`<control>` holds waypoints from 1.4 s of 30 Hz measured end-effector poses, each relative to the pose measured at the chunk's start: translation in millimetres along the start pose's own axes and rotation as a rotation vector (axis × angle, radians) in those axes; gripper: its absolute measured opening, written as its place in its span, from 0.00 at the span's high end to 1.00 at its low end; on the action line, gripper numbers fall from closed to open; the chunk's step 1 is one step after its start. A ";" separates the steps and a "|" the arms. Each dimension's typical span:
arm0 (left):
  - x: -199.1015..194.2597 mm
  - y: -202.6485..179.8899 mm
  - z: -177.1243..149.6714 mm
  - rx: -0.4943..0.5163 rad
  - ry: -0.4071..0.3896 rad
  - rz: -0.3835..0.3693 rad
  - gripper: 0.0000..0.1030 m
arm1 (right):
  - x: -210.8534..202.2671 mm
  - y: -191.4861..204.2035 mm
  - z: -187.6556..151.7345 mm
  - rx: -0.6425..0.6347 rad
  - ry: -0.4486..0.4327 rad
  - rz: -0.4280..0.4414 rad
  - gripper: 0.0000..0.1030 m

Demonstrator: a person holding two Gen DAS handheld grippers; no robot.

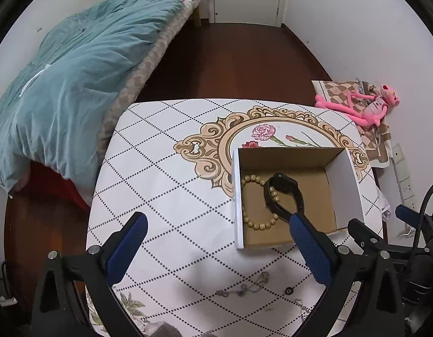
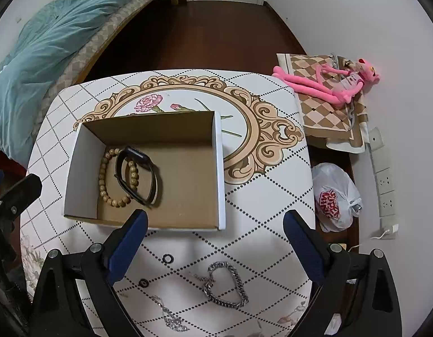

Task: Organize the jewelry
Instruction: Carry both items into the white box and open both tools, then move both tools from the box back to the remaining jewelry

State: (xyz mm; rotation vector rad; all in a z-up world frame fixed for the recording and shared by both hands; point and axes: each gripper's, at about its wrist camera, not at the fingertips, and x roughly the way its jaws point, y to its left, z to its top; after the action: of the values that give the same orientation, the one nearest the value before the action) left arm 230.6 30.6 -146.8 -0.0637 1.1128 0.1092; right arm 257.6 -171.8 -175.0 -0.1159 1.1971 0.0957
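Right gripper [image 2: 215, 241] wide open, empty; silver chain bracelet [image 2: 226, 285] just below between fingers, nearer than left gripper [image 1: 216, 241], likewise open.

- Watch band [image 1: 283, 196]: lower end hidden behind a blue finger, right of centre in the left wrist view.
- Thin chain [image 2: 171, 316]: blurred, low in the right wrist view.
- Small rings [image 2: 167, 258]: too small to identify.
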 end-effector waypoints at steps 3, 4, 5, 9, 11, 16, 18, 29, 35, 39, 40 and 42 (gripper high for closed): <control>-9.1 -0.3 -5.2 -0.003 -0.017 0.011 0.00 | -8.9 0.0 -4.9 -0.001 -0.017 0.000 0.05; -12.9 0.5 -6.4 -0.008 -0.023 0.009 0.00 | -12.6 0.0 -6.7 -0.001 -0.024 -0.002 0.05; -16.4 1.2 -7.6 -0.012 -0.030 0.009 0.00 | -18.0 -0.3 -9.2 -0.003 -0.035 -0.003 0.05; -37.2 2.3 -14.0 -0.023 -0.068 0.005 0.00 | -39.0 -0.5 -15.3 -0.004 -0.076 -0.003 0.05; -48.2 2.0 -17.9 -0.021 -0.088 0.011 0.00 | -51.5 -0.9 -20.0 -0.002 -0.101 -0.001 0.05; -79.4 3.4 -30.7 -0.022 -0.133 0.014 0.00 | -86.9 -1.4 -33.3 0.003 -0.167 0.003 0.05; -90.7 4.9 -35.3 -0.020 -0.149 0.022 0.00 | -101.4 -2.2 -39.1 0.013 -0.193 0.010 0.05; -139.5 10.5 -51.8 -0.029 -0.215 0.033 0.00 | -160.7 -6.4 -64.6 0.040 -0.286 0.055 0.05; -127.4 11.9 -65.7 -0.036 -0.190 0.046 0.00 | -151.5 -15.7 -84.4 0.085 -0.241 0.086 0.05; -97.9 11.5 -83.9 -0.030 -0.134 0.093 0.00 | -110.1 -23.8 -108.2 0.110 -0.139 0.093 0.05; -90.4 11.5 -88.1 -0.029 -0.118 0.102 0.00 | -98.0 -26.7 -113.3 0.119 -0.113 0.098 0.05; -65.3 11.2 -99.5 -0.025 -0.063 0.117 0.00 | -67.8 -34.9 -124.8 0.144 -0.053 0.093 0.05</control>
State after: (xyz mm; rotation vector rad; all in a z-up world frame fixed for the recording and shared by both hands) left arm 112.0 27.5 -132.0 -0.0175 1.0518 0.2285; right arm 122.6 -224.7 -155.4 0.0684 1.1521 0.0927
